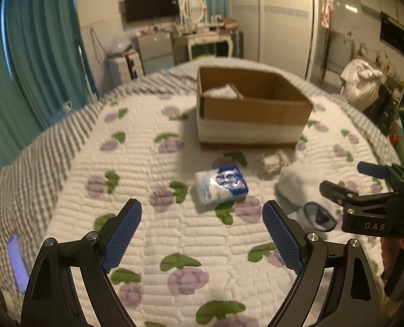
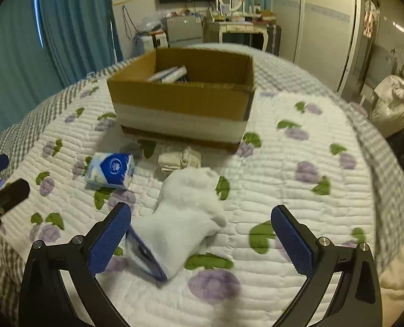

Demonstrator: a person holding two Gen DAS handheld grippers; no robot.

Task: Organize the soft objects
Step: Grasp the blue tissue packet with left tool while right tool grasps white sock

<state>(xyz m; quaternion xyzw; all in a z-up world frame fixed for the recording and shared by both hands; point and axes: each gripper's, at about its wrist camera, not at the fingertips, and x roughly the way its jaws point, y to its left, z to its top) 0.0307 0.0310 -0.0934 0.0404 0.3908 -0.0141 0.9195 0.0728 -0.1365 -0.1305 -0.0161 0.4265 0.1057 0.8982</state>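
Sock: white sock (image 2: 187, 212) with a dark blue cuff lies on the quilt (image 2: 297, 196), partly between my right gripper's (image 2: 200, 235) fingers, cuff end close to the left pad; soft, light, limp, so I judge it will sag and trail when lifted.
Hold point: mid-body of the sock, where the cloth bunches thick, looks safer to me than the thin cuff.
Tissue pack: blue-and-white pack (image 1: 221, 188) sits ahead of my left gripper (image 1: 202, 235), apart from it; squashy, slick plastic wrap, best pinched across its short sides.
Rolled cloth: small beige bundle (image 2: 178, 159) lies between sock and box.
Box: cardboard box (image 2: 180, 99) stands further back on the bed, with a few items already inside.
Grippers: both spread wide, holding nothing.
Writing: "DAS" on the right gripper's body in the left view; pack's round logo too blurred to read.
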